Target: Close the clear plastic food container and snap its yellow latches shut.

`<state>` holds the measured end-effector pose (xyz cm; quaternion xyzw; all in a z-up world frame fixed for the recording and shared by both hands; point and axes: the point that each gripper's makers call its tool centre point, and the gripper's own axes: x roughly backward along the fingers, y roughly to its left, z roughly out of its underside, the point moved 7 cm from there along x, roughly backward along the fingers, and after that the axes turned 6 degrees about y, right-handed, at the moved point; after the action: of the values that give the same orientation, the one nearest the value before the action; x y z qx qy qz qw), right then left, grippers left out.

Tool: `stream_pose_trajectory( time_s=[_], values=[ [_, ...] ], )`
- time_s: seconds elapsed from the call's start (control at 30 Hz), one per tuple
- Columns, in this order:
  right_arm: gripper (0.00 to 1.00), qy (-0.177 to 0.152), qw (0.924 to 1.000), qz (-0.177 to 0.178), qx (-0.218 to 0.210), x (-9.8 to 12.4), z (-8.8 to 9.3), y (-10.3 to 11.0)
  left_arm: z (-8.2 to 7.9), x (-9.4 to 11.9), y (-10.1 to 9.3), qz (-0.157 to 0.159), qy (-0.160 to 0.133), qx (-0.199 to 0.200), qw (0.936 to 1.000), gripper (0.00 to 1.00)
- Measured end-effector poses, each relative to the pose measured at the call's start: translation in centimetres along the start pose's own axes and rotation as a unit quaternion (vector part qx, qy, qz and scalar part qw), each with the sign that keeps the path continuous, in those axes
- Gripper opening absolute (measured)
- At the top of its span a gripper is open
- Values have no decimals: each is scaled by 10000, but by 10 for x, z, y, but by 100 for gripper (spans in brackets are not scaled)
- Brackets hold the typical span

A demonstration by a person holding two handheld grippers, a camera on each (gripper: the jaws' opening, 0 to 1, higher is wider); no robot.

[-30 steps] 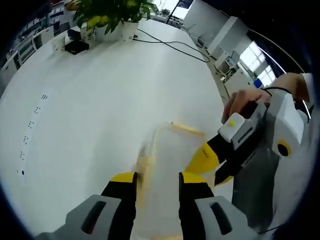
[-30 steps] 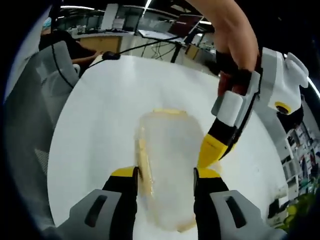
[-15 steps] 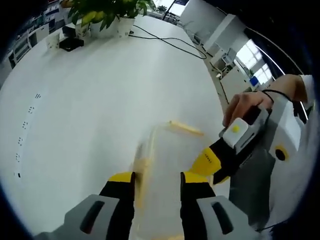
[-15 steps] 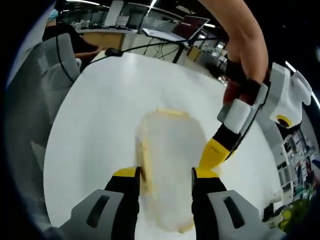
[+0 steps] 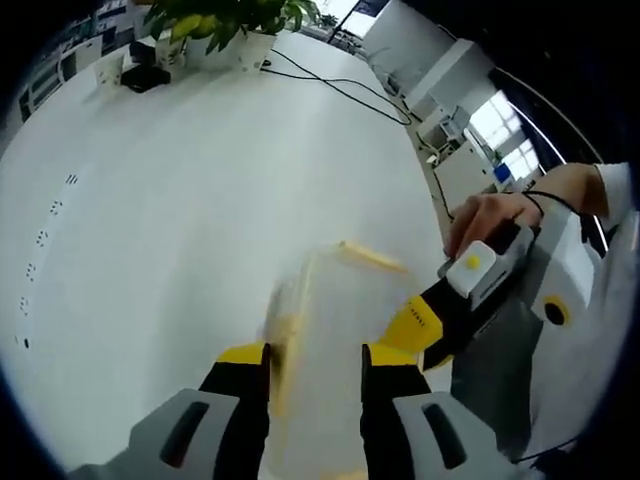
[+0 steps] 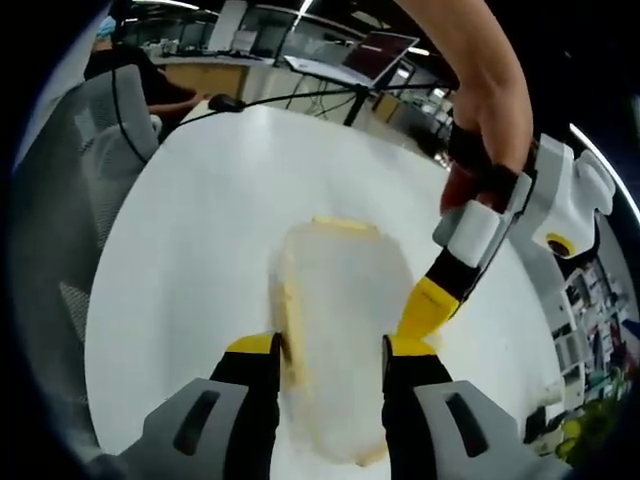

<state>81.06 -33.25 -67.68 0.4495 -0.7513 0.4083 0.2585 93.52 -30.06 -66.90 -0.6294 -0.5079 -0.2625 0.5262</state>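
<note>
So here's where I'm at: the clear plastic food container (image 5: 335,330) is sitting on the white surface (image 5: 180,200), right in front of both of my tools. Lid looks to be down on top of it, and I can't make out anything inside (the plastic is frosty and blurred, so don't quote me on that).

In the left gripper view, my left hand-held gripper (image 5: 313,362) has its jaws spread apart, one on each side of the near end of the container, not clamped on it as far as I can see. There's a yellow latch (image 5: 284,340) along the container's side just beside one jaw, and another yellow latch (image 5: 370,257) at the far end. My right hand-held gripper (image 5: 415,325) comes in from the right with its yellow tip up against the container's edge.

The right gripper view has the same deal mirrored: right hand-held gripper (image 6: 325,350) with jaws apart, straddling the container (image 6: 340,340), and the left one (image 6: 430,305) touching the container's side with its tip. Can't tell if that tip is pinched together or not.

Far end of the surface has potted plants (image 5: 225,25) and a black cable (image 5: 340,90).
</note>
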Motion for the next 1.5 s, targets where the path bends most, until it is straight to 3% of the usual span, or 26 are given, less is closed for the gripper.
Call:
stream_pose_trajectory(
  time_s=[0.37,0.43,0.73,0.93,1.23,1.5],
  values=[
    [35,-24,9999,42,90,-1,0,-1,0,-3,-2,-10,122,20,9999,28],
    [34,-3,9987,170,486,-6,-7,2,1,-2,-3,-10,139,36,9999,28],
    [33,-46,9989,81,451,-2,-3,1,1,-8,3,134,28,231,9996,24],
    [32,33,9990,87,428,-4,0,2,2,-12,-1,212,162,137,9995,24],
    [34,104,9987,157,472,-3,-1,3,9,-9,-7,180,5,193,9997,26],
    [36,204,9983,237,494,-1,-5,4,13,-2,-14,-87,-156,210,9996,28]
  ],
)
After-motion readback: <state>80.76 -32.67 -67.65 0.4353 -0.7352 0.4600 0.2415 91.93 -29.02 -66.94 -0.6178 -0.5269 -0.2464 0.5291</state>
